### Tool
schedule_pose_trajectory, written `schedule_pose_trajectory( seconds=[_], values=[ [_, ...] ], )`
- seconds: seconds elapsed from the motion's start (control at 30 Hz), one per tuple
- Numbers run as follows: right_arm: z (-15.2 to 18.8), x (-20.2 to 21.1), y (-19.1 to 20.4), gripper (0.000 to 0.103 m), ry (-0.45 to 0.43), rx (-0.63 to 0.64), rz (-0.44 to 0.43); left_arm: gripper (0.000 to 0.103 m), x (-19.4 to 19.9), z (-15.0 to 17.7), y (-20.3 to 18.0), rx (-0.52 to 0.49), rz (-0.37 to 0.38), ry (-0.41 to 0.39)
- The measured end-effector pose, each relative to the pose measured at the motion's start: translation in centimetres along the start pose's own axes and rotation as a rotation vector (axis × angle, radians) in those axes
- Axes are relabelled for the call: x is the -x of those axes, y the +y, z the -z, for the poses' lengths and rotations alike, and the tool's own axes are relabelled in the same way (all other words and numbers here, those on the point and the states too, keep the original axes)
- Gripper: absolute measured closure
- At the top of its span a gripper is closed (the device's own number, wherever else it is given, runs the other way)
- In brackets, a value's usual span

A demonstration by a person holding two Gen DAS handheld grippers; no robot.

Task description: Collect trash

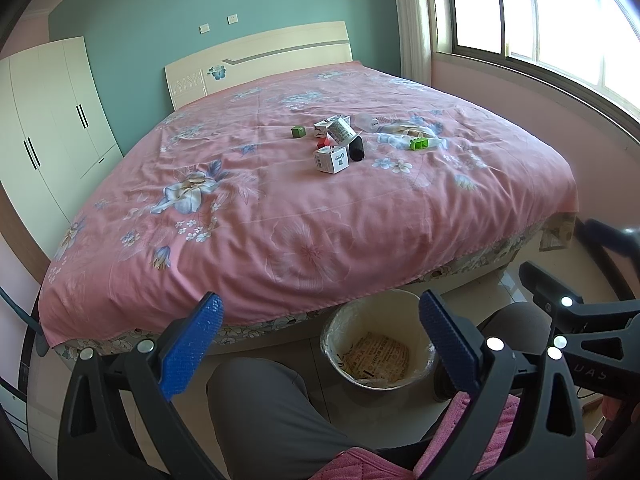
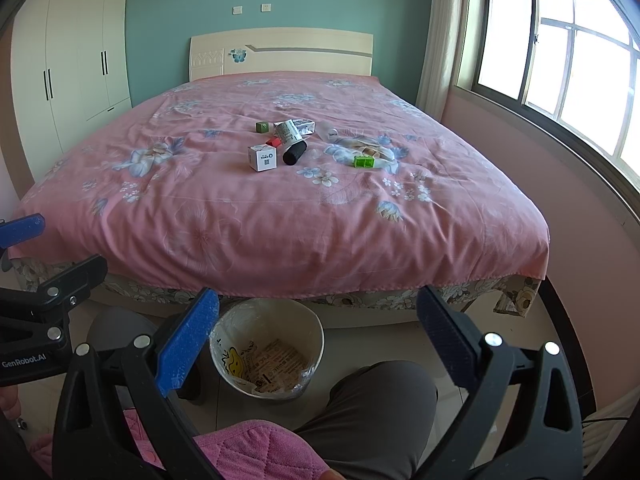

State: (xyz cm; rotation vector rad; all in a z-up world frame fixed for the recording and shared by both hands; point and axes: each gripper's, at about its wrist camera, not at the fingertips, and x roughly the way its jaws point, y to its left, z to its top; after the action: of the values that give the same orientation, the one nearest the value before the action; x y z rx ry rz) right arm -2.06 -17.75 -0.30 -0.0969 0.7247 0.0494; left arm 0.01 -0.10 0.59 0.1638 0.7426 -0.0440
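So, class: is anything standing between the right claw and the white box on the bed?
Nothing visible does. The right claw is open and empty near the foot of the bed, and only bare pink bedspread lies between it and the white box. The bin sits below, on the floor.

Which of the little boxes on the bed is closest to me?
The white box with the QR code. It sits at the front of the pile, nearer than the red box and the small green cube behind it.
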Motion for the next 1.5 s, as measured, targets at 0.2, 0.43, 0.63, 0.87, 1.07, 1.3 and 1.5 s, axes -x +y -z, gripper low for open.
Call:
schedule_pose_trajectory(
  seconds=[0.2, 0.43, 0.63, 0.87, 1.07, 1.3, 1.5],
  values=[
    [0.03, 0.0, 0.04, 0.007, 0.001, 0.0, -0.001, 0.003, 0.0, 0.0, -0.02, -0.001, 0.0, 0.0],
    [0.04, 0.04, 0.11, 0.007, 0.001, 0.0, 0.0, 0.003, 0.02, -0.03, -0.03, -0.001, 0.0, 0.001],
    [0.06, 0.06, 0.12, 0.007, 0.001, -0.001, -0.001, 0.003, -0.02, 0.02, -0.05, -0.001, -0.001, 0.001],
    [0.09, 0.09, 0.09, 0.007, 0.001, -0.001, -0.001, 0.003, 0.04, -0.05, -0.04, -0.002, -0.001, 0.001],
    [0.21, 0.04, 0.09, 0.007, 0.002, -0.001, -0.001, 0.003, 0.04, -0.03, -0.05, -0.002, 0.0, 0.001],
    [0.13, -0.1, 0.03, 0.007, 0.003, -0.001, -0.003, 0.003, 0.11, -0.06, -0.19, -0.004, 0.0, 0.006],
    [-0.44, -0.31, -0.17, 0.007, -0.003, -0.005, -0.006, 0.003, -0.68, 0.59, -0.67, -0.005, 0.007, 0.01]
  ],
)
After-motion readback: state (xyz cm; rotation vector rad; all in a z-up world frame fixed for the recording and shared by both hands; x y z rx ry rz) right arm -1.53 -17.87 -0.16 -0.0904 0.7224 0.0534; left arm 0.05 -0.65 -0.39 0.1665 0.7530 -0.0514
